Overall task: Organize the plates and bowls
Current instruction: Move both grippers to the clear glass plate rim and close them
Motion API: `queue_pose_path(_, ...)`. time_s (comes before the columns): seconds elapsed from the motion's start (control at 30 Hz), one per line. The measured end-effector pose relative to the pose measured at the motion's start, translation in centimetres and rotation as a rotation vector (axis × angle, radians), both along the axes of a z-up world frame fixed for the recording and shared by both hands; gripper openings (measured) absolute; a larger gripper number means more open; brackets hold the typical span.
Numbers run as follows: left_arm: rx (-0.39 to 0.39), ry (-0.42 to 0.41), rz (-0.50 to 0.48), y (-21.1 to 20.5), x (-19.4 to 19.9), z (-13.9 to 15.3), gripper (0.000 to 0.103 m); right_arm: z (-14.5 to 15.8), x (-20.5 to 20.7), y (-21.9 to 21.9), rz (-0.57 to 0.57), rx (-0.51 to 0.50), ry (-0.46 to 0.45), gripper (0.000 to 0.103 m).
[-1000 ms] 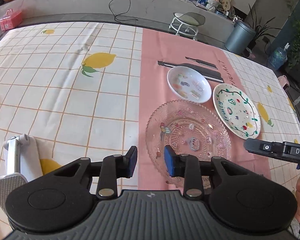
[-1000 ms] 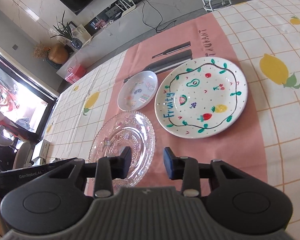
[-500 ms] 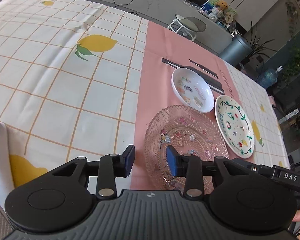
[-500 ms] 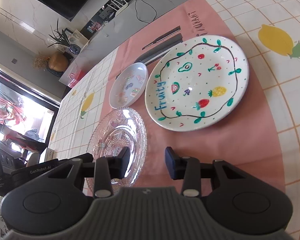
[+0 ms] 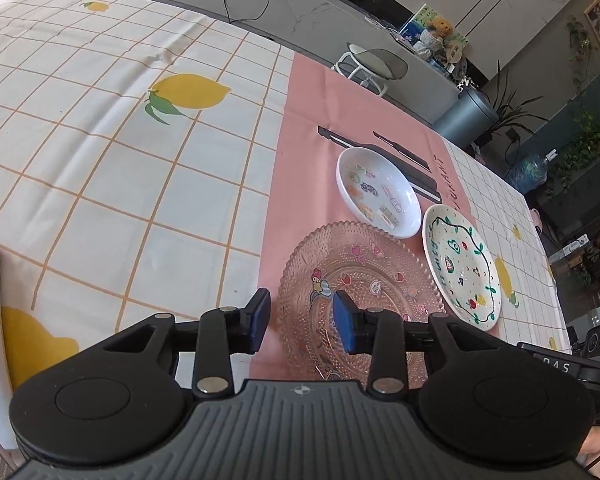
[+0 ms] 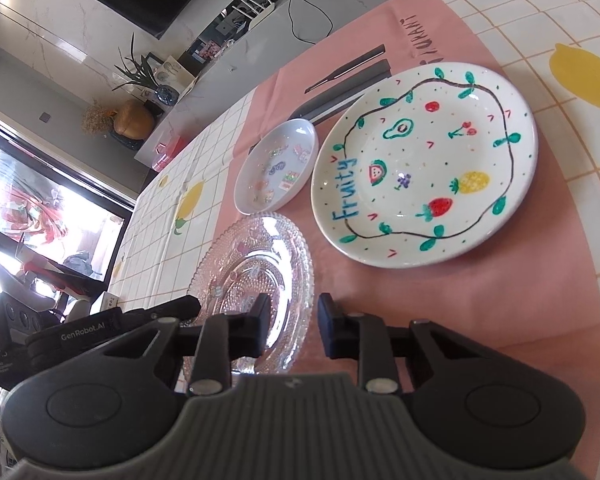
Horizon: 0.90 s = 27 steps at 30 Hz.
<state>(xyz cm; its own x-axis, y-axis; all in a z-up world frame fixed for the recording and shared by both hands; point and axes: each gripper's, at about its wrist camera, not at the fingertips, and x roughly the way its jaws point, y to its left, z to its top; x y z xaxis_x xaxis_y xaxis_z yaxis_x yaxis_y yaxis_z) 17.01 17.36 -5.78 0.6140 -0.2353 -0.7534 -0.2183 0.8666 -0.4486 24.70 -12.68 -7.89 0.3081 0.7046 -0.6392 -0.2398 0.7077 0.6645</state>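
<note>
Glass plate lies beneath both parted, empty tools: left gripper and right gripper.

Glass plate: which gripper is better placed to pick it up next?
Left, probably. The left gripper has open jaws straddling the glass plate at its near-left rim. The right gripper is also open at the plate's right edge, nearer the fruit plate.

Fruity plate: on pink mat, right.
Small white dish: just beside it, left.
Glass plate: nearest.
Right gripper: jaws apart, empty.
</note>
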Motion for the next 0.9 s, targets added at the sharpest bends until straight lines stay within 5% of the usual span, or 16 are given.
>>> queue_pose_path(0.2,0.059,0.000,-0.007,-0.48,0.00,-0.01,0.015,-0.64,0.41,-0.44,-0.018,0.012,0.036,0.005)
queue_pose_path(0.9,0.068,0.023,0.008,-0.83,-0.23,0.70,0.014,0.03,-0.33,-0.86,-0.018,0.019,0.007,0.006)
